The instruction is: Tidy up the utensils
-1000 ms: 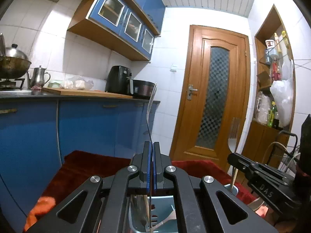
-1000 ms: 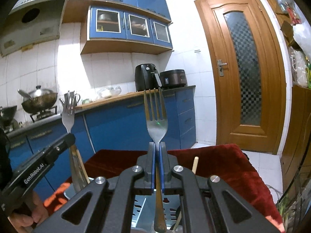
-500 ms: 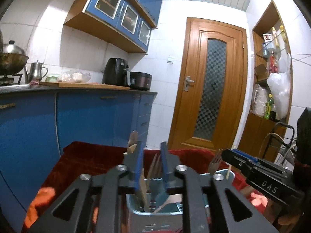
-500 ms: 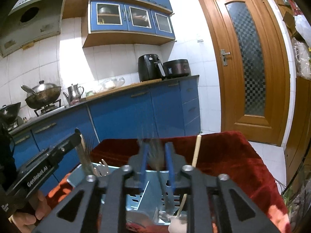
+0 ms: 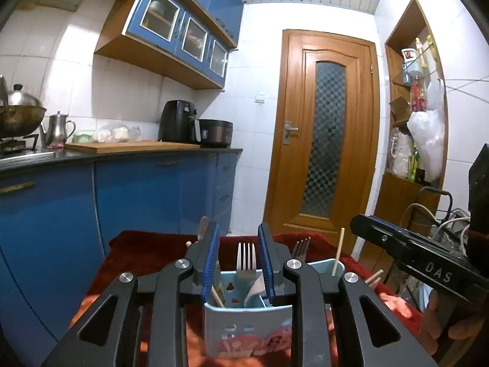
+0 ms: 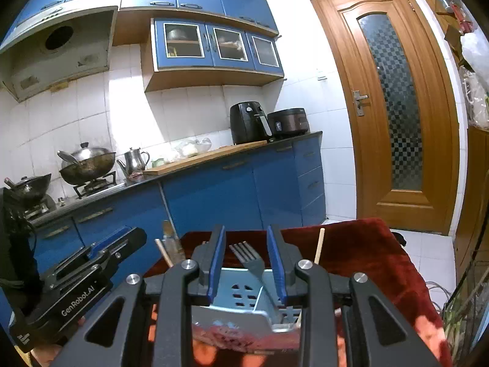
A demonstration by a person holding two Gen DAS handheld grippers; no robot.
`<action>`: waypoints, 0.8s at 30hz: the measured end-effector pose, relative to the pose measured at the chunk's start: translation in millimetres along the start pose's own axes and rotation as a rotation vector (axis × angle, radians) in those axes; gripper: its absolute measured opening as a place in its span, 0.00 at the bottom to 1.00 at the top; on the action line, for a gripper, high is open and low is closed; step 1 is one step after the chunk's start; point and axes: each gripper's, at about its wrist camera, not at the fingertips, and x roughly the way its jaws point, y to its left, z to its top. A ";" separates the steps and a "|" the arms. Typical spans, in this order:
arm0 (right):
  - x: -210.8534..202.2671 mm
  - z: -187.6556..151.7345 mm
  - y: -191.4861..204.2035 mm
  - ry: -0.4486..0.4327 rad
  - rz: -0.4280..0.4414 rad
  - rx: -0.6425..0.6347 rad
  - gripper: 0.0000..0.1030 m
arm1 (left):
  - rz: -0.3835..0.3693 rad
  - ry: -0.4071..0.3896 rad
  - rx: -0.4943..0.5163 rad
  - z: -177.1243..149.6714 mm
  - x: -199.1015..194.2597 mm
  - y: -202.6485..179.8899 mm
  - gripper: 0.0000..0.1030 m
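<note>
1. One pale blue utensil caddy (image 5: 244, 324) on one red cloth (image 5: 146, 250).
2. Two forks (image 5: 246, 260) stand in it, tines up.
3. Two grippers: left gripper (image 5: 238, 263), right gripper (image 6: 246, 263).
4. One wooden door (image 5: 327, 140).
5. One air fryer (image 6: 247, 122), one rice cooker (image 6: 288, 122), one kettle (image 6: 134, 160).
6. Two woks (image 6: 87, 165) on the stove.

Utensil caddy (image 5: 247, 327) on cloth (image 5: 146, 253), forks (image 5: 246, 258) upright in it, chopstick (image 5: 337, 255) in R compartment, counter (image 5: 122, 151) behind L
</note>
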 end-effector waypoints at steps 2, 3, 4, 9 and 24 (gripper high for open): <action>-8.7 0.4 2.6 -0.003 0.011 0.007 0.30 | -0.002 0.010 -0.006 2.1 -7.2 1.8 0.26; -15.3 0.3 5.1 -0.006 0.017 0.013 0.30 | -0.002 0.017 -0.009 2.3 -11.8 2.2 0.26; -19.6 0.0 6.6 -0.008 0.019 0.015 0.30 | 0.001 0.023 -0.012 2.4 -17.0 2.5 0.26; -40.8 -5.3 18.9 -0.002 0.029 0.021 0.30 | 0.019 0.040 -0.011 0.9 -41.7 2.7 0.26; -101.5 -34.8 50.1 0.039 0.065 -0.002 0.30 | 0.050 0.092 -0.014 -21.4 -114.6 -0.1 0.26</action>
